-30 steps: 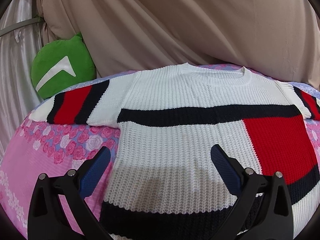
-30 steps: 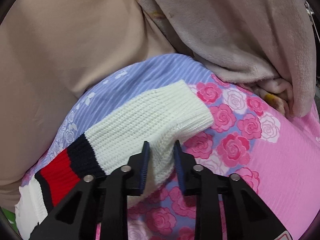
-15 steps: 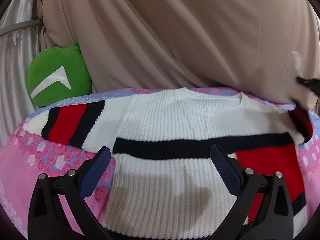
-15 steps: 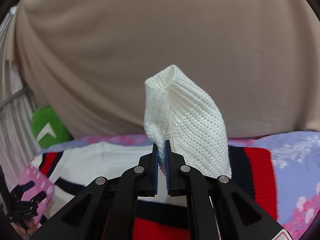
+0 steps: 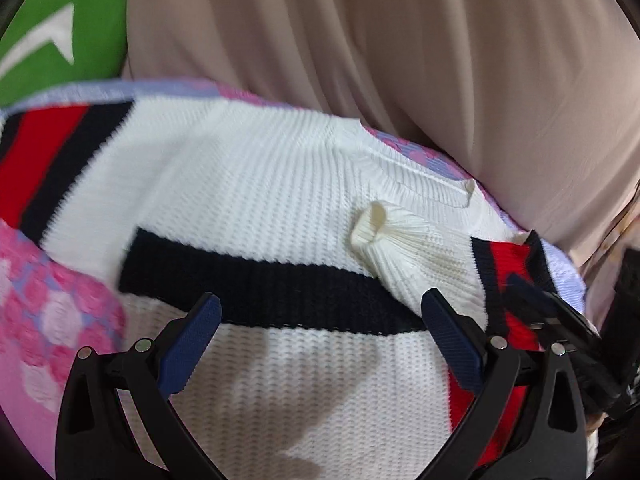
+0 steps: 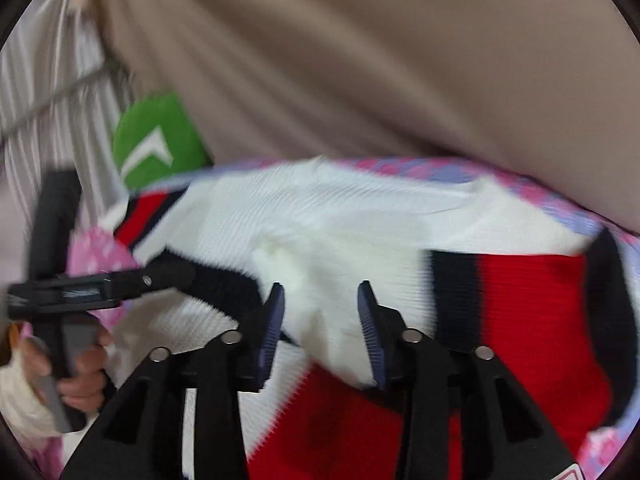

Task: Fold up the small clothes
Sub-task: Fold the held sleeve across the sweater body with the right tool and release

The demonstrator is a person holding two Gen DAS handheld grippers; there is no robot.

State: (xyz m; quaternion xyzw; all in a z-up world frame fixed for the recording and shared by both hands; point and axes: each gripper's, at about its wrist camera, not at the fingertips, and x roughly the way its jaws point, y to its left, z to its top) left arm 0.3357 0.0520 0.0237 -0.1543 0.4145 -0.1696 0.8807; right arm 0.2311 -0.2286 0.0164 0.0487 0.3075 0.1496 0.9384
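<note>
One sleeve (image 5: 404,256) of the knitted sweater (image 5: 280,208) is seen folded in across the chest, its white cuff lying just below the neckline, while the other sleeve (image 5: 52,164), banded in red and black, lies stretched out flat to the side. The sweater is spread front-up on a bed covered by a pink floral sheet (image 5: 52,304), with a beige drape (image 5: 400,60) hanging behind it.

The step in hand is judged to be the first sleeve fold, at the point of release. The right tool (image 6: 320,320) has just been opening; its jaws stand apart over the folded sleeve, and no knit is pinched by the pads, though blur hides fine contact. The left tool (image 5: 320,320) is held wide open above the middle of the sweater, nothing between its jaws, and the hand (image 6: 80,376) carrying it is visible at the edge of the right wrist view.

Next, the outstretched sleeve would probably need to be taken near its cuff by the left tool and carried across in the same way, the loose knit being lifted clear so that the body is not dragged or rucked. The already folded sleeve could be disturbed if it is brushed.

No writing, brand or label can be read anywhere. Only a white chevron mark is shown on a green cushion (image 6: 160,140) behind the bed.
</note>
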